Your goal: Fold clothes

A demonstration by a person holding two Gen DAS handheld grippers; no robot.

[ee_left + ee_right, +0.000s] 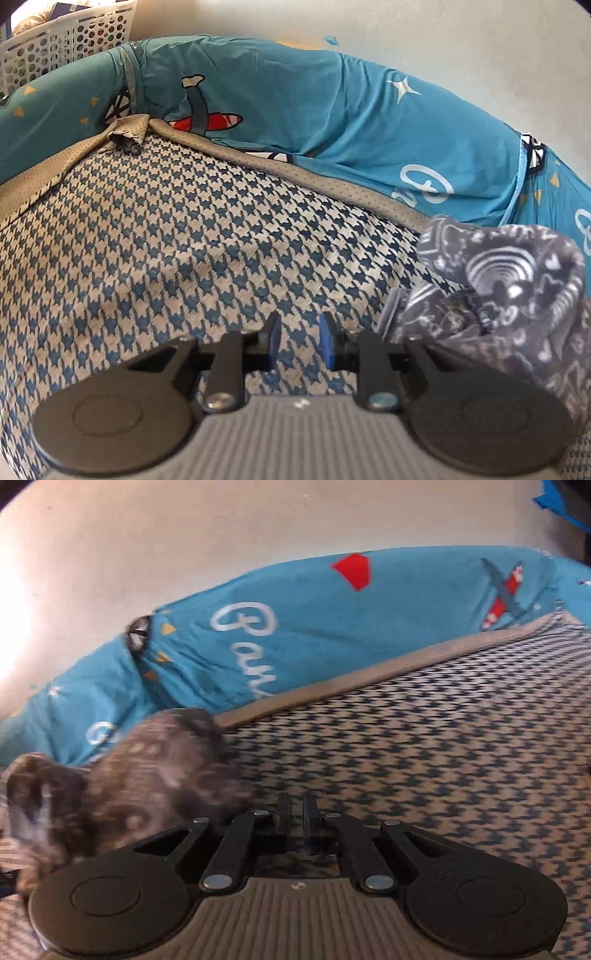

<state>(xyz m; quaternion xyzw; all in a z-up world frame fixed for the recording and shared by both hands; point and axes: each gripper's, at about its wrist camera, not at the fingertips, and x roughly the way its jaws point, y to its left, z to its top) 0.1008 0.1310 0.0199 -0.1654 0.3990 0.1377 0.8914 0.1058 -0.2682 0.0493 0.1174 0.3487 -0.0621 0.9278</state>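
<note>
Grey patterned garment bunches at lower right, beside the left gripper, whose jaws stand narrow and empty; the right gripper is closed, empty, over the houndstooth mat.

The mat was blue-and-beige houndstooth; the bedsheet teal with cartoon prints; the garment grey with white motifs.

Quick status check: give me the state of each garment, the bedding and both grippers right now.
Dark grey white-patterned garment: bunched, unfolded.
Blue-and-white houndstooth mat: spread flat, far corner flipped.
Teal cartoon-print quilt: rumpled along the mat's edge.
Left gripper: shut, nothing held.
Right gripper: shut, nothing visibly held.
</note>
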